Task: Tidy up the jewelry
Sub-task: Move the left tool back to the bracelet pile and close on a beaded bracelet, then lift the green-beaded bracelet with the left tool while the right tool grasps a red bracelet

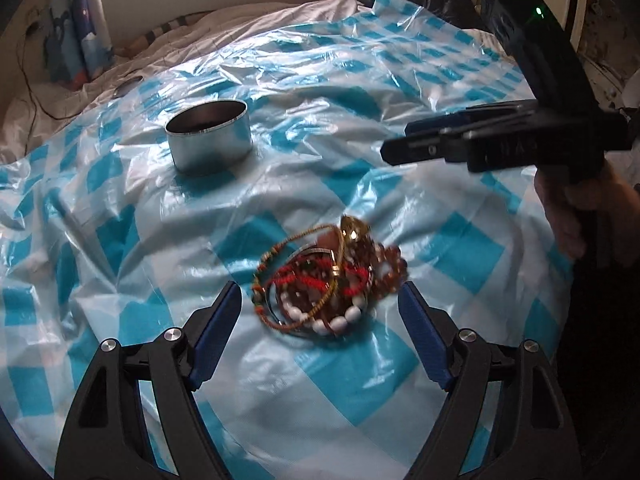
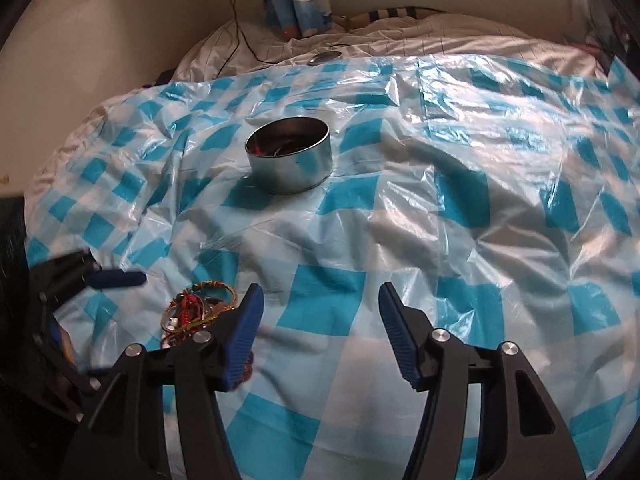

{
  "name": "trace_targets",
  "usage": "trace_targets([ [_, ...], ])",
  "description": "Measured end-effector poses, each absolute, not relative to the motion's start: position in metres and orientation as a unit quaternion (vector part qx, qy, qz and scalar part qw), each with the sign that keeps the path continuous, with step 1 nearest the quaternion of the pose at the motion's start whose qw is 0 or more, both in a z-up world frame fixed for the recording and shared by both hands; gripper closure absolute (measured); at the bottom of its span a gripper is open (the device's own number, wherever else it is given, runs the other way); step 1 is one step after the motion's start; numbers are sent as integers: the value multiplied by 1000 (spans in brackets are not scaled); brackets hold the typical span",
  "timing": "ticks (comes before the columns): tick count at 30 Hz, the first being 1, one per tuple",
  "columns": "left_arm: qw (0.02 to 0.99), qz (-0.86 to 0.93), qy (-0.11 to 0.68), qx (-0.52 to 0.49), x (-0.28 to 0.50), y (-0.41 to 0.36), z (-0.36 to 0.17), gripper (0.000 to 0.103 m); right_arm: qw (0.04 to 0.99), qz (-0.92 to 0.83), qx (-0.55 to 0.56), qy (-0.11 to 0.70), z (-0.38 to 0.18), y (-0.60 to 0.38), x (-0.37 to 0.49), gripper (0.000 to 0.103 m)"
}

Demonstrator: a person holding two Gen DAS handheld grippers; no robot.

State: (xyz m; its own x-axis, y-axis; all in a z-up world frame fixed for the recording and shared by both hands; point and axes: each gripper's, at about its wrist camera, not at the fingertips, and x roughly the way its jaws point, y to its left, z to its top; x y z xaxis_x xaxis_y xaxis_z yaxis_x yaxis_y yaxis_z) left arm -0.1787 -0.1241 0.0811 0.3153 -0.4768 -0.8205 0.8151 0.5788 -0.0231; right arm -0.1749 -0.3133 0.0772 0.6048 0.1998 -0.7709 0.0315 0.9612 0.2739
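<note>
From the left wrist, the left gripper [image 1: 320, 300] holds its jaws wide on either side of a tangled pile of bracelets [image 1: 328, 280] lying on the blue-checked plastic sheet [image 1: 360, 360] over the bed, with a round metal tin [image 1: 210, 136] standing well apart beyond it, its inside too dark to read. From the right wrist, the right gripper [image 2: 320, 308] also has its jaws wide with nothing between them, the pile of bracelets [image 2: 196, 308] lies just left of its left finger, and the tin [image 2: 290, 154] holds a few dark pieces with a bit of red.

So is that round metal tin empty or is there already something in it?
Not empty. The right wrist view looks into the open tin and shows red and dark strands against its inner wall; most jewelry lies piled outside it on the checked sheet.
</note>
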Motion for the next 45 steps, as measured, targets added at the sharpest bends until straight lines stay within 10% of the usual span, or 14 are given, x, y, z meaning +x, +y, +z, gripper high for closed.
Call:
trace_targets([
  [7, 785, -437, 420, 127, -181, -115, 85, 29, 890, 51, 124, 435, 79, -301, -187, 34],
  [13, 769, -432, 453, 132, -171, -124, 65, 82, 887, 48, 130, 440, 71, -302, -181, 34],
  [18, 768, -429, 460, 123, -168, -119, 64, 103, 884, 45, 144, 442, 65, -306, -176, 34],
  [28, 763, -436, 464, 108, -161, -112, 70, 101, 882, 53, 147, 444, 61, -305, -174, 34],
  [33, 765, -447, 443, 136, -172, -123, 70, 52, 881, 56, 146, 446, 60, -303, -174, 34],
  [36, 765, -434, 453, 145, -169, -126, 64, 53, 881, 58, 144, 447, 60, -302, -174, 34],
  [40, 749, -446, 473, 128, -167, -123, 60, 95, 881, 57, 144, 447, 59, -303, -174, 34],
  [45, 748, -453, 475, 103, -165, -116, 66, 97, 880, 58, 143, 450, 58, -302, -174, 34],
])
